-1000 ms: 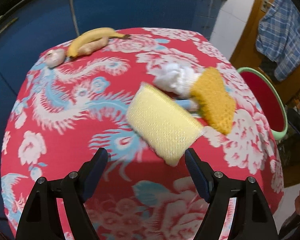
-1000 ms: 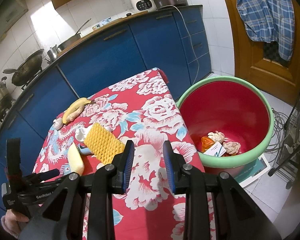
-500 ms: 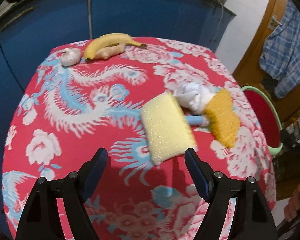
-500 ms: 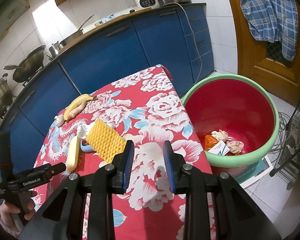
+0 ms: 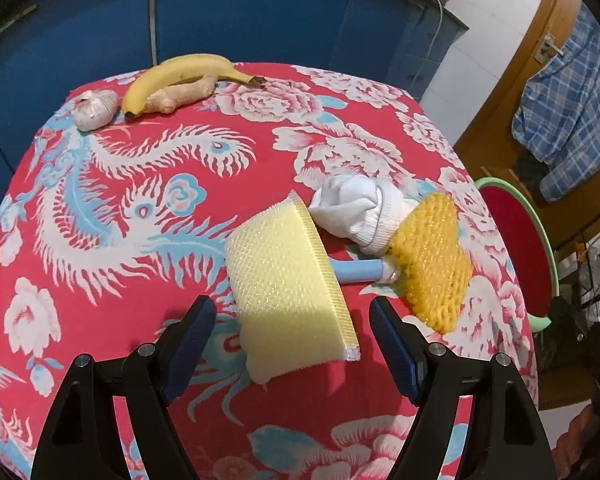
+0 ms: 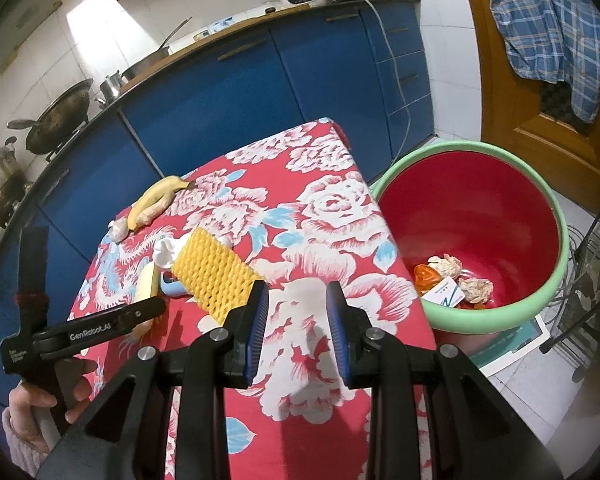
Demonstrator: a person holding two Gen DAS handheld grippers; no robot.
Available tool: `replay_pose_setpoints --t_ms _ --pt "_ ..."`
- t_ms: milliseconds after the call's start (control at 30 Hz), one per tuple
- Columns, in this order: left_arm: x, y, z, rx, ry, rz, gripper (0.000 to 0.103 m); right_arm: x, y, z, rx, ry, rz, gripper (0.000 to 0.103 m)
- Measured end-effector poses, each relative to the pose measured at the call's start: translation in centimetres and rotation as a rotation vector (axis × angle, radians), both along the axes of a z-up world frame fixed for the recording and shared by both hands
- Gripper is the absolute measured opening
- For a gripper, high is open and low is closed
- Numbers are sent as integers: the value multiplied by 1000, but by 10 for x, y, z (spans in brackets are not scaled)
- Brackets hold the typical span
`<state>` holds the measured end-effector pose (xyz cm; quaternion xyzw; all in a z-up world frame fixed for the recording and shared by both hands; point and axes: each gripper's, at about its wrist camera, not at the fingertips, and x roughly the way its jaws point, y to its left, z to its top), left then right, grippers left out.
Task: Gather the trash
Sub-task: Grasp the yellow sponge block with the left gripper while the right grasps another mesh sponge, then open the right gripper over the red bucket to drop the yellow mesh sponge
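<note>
Left claw (image 5: 290,344): hanging released over the red floral-clothed bench (image 5: 100,208), its tips flanking the pale yellow foam sponge (image 5: 288,288). Beside the sponge are lying a white crumpled cloth (image 5: 356,212) and an orange foam fruit net (image 5: 432,256). Right claw (image 6: 298,320): hovering empty, jaws parted narrowly. Green-rimmed red plastic bin (image 6: 540,304): standing rightmost, off the bench, holding crumpled scraps.

The left gripper (image 5: 292,328) hung spread wide around the pale yellow sponge (image 5: 288,292) near the table's (image 5: 100,280) right edge.
</note>
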<state>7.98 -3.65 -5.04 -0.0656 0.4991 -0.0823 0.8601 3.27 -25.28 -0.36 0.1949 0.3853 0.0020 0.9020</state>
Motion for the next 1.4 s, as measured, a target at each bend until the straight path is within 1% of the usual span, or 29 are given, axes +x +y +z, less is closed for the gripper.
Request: replay_pose_setpoints --t_ms 33,100,233,300,400,633,800,1000,1033,1100,1167,1233,1400 --pt "0 1 -1 -3 2 2 80 2 2 -1 0 3 6 32" --pt "1 3 -3 -8 5 4 74 4 6 -3 0 10 20 32" --pt "2 8 -3 -12 -3 9 57 11 13 -8 2 25 45 33" --pt "1 11 -3 -29 -3 8 55 14 18 -10 4 33 60 33" --pt "-2 15 -2 -40 -10 8 50 21 26 -14 6 47 85 33" --pt "-11 21 6 -11 -64 -1 50 37 45 -26 27 81 131 33" --pt "-13 32 13 -31 -81 18 50 48 59 -34 16 97 151 33" --pt "-16 37 18 -45 -93 22 50 59 65 -45 16 118 143 33" --pt "-16 37 18 -50 -95 20 50 59 65 -45 15 108 141 33" --pt "-17 36 20 -55 -103 14 50 60 65 -46 12 105 145 26" --pt "-17 34 21 -57 -108 8 50 60 67 -46 11 101 154 13" --pt "-18 33 22 -60 -110 2 50 58 68 -44 -1 87 158 8" --pt "-21 28 28 -59 -124 -9 50 48 67 -30 -17 31 166 6"
